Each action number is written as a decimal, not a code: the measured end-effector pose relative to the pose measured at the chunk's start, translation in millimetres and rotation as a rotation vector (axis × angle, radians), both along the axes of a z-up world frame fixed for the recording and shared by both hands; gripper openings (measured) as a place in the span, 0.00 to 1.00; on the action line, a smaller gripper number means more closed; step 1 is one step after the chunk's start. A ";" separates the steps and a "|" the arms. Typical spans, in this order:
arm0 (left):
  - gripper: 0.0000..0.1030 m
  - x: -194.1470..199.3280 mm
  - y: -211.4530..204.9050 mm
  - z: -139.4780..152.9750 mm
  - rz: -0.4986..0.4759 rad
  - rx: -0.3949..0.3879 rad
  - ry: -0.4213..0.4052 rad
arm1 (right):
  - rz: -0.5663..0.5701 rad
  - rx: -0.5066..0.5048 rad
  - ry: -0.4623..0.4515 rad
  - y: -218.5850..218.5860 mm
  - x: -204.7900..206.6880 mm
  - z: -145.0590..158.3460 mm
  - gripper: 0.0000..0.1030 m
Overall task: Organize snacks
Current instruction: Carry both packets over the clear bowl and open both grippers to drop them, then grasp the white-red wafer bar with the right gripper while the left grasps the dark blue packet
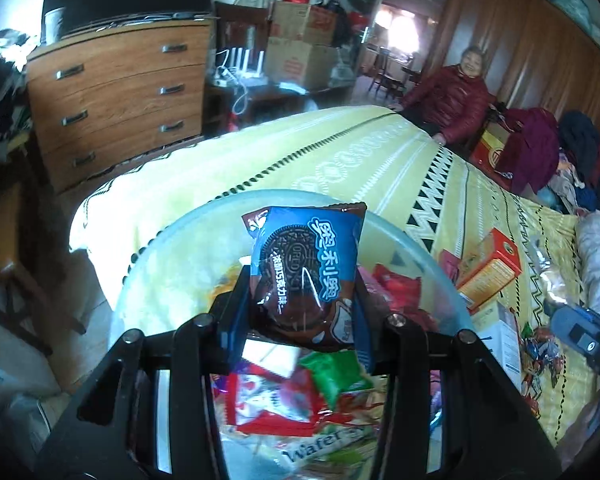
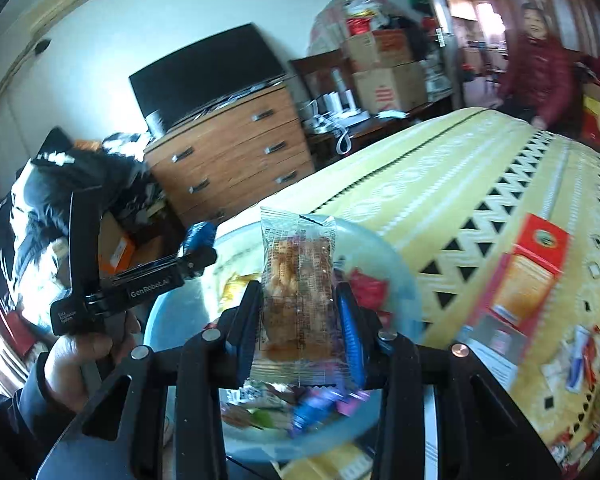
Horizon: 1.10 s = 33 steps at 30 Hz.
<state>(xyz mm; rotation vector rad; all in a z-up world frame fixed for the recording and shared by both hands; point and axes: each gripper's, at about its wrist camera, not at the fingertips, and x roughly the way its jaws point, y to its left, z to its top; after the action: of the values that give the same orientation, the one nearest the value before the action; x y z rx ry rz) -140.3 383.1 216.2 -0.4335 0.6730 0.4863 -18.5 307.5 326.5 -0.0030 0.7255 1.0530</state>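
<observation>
Wooden dresser (image 1: pixel 116 100), television (image 2: pixel 208 72), cardboard boxes (image 1: pixel 300 40), seated woman (image 1: pixel 456 96)

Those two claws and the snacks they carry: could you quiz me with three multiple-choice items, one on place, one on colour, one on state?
1. The clear basin sits:
A. on the bed
B. on the dresser
C. on a chair

2. The cookie packet in the left claw is mainly:
A. yellow
B. blue
C. white

3. The right claw is:
A. open and empty
B. shut on a clear-wrapped pastry
C. shut on the orange box

Answers:
1 A, the yellow bedspread spreads out around it.
2 B, blue wrapper with a dark cookie printed on it.
3 B, both fingers press the clear-wrapped pastry; the orange box lies apart on the bed.
</observation>
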 end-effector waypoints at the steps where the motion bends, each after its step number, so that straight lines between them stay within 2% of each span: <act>1: 0.43 -1.1 3.1 -1.7 0.007 -0.002 0.001 | 0.012 -0.008 0.000 11.0 -1.4 -2.5 0.40; 4: 0.46 -9.1 7.8 -1.2 0.018 0.005 0.003 | 0.041 -0.043 0.001 33.9 -2.5 -11.0 0.45; 6: 0.53 -10.5 4.2 0.5 0.030 0.037 0.004 | 0.032 -0.047 -0.019 37.5 -7.1 -12.5 0.66; 8: 0.74 -13.7 0.8 3.3 0.039 0.062 -0.010 | 0.003 -0.021 -0.033 26.1 -12.2 -8.5 0.67; 10: 0.79 -14.5 -0.3 6.3 0.042 0.091 -0.032 | -0.020 0.008 -0.010 8.4 -10.3 -9.7 0.67; 14: 0.79 -10.7 -17.5 17.9 -0.012 0.095 -0.074 | -0.085 0.028 -0.022 -44.2 -24.6 -14.6 0.69; 16: 0.79 -3.9 -44.6 25.7 -0.102 0.073 -0.104 | -0.160 0.004 -0.040 -89.0 -32.8 -34.5 0.69; 18: 0.79 5.4 -83.5 31.8 -0.222 0.068 -0.123 | -0.219 -0.023 -0.015 -127.4 -31.5 -53.3 0.69; 19: 0.79 11.0 -107.8 35.2 -0.293 0.073 -0.133 | -0.269 -0.053 0.019 -158.0 -26.4 -69.9 0.67; 20: 0.79 14.9 -128.5 37.3 -0.351 0.077 -0.141 | -0.313 -0.075 0.043 -181.7 -21.3 -82.3 0.60; 21: 0.79 20.3 -156.6 38.7 -0.429 0.077 -0.149 | -0.390 -0.098 0.096 -223.6 -10.5 -103.1 0.52; 24: 0.79 33.4 -227.5 33.0 -0.622 0.072 -0.135 | -0.557 -0.112 0.196 -312.9 13.0 -137.9 0.45; 25: 0.79 37.5 -247.6 30.7 -0.677 0.075 -0.133 | -0.637 -0.116 0.225 -358.6 26.6 -151.5 0.44; 26: 0.79 42.8 -270.3 24.3 -0.734 0.079 -0.125 | -0.673 -0.120 0.239 -380.7 33.0 -157.4 0.44; 29: 0.79 57.9 -304.8 6.2 -0.824 0.075 -0.099 | -0.829 -0.136 0.274 -471.4 75.5 -173.6 0.44; 31: 0.79 71.1 -320.8 -11.1 -0.858 0.048 -0.065 | -0.879 -0.156 0.292 -521.0 125.7 -183.9 0.45; 33: 0.79 82.3 -331.1 -25.7 -0.872 0.025 -0.041 | -0.866 -0.184 0.308 -542.1 168.4 -190.6 0.51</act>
<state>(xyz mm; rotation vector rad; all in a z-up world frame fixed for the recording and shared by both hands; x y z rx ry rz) -58.1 52.0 190.4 -0.0956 0.7441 -0.3385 149.9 -234.6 135.9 0.2963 0.9733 0.1538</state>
